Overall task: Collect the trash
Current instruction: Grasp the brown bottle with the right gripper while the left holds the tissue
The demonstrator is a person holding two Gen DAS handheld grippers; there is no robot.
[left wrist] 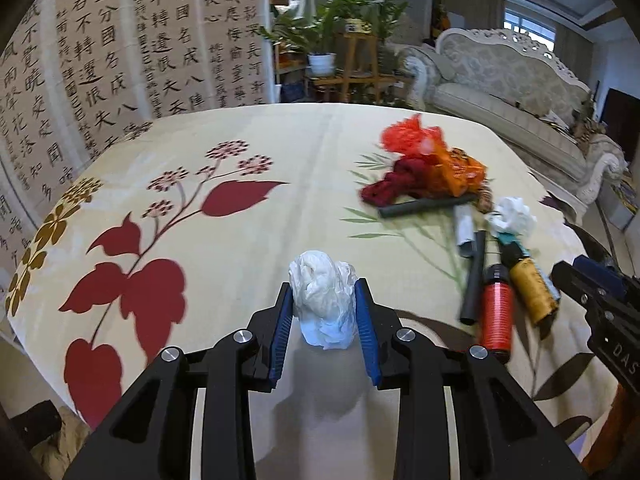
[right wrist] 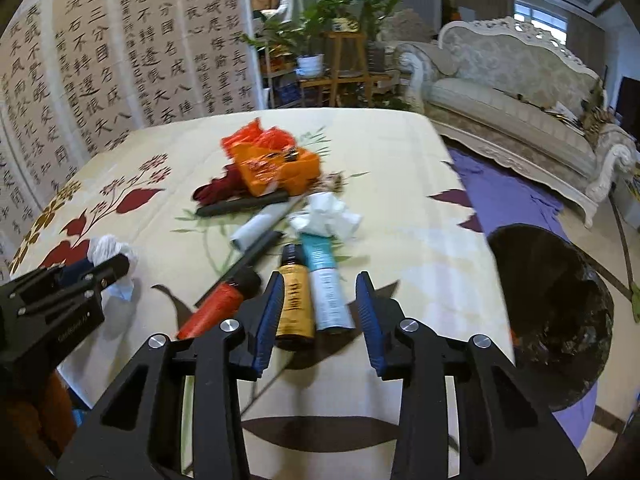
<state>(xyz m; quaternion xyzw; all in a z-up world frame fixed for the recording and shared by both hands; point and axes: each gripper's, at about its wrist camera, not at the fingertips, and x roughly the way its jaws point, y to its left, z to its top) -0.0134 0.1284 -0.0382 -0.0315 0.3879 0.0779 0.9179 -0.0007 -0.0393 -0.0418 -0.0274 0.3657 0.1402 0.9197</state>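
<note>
1. My left gripper (left wrist: 323, 308) is clamped on a crumpled white tissue wad (left wrist: 322, 300), both blue pads pressing its sides, just above the floral tablecloth (left wrist: 224, 240).
2. My right gripper (right wrist: 317, 300) has its jaws around the yellow bottle (right wrist: 295, 304) and the teal-and-white tube (right wrist: 327, 288); whether the pads press them I cannot tell.
3. A red bottle (right wrist: 216, 308) lies just beside these.
4. Farther back sit another white tissue (right wrist: 328, 216), black sticks and orange wrappers (right wrist: 276, 164).
5. A dark bin (right wrist: 556, 320) stands beyond the table's right edge.

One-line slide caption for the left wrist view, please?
Left gripper clamps a crumpled white tissue on the floral tablecloth, trash pile beyond.
</note>
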